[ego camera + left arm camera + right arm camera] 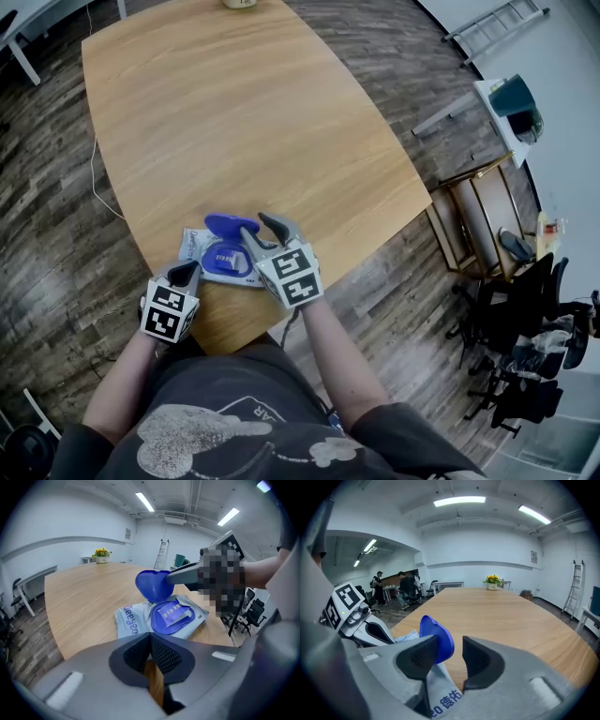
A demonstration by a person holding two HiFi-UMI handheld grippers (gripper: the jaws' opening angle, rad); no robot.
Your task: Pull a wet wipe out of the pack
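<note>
The soft pale grey wet wipe pack with blue print (202,251) lies flat near the close edge of the light wooden oval surface (234,112). Its blue plastic flip lid (154,585) stands raised, so the opening step looks finished. Inside the blue frame a blue label with white print (174,616) seems to cover the hole, and no wipe shows outside the pack.

The right tool (457,654) hangs over the pack with its jaws partly spread. The lid stands close by its left jaw, but the pads do not press on it. The left tool (151,644) has its jaws pressed together on nothing and waits just beside the pack's near side, not on it.

Probably 2 steps are left: to hold the pack down, and to pinch and draw out 1 wipe.
</note>
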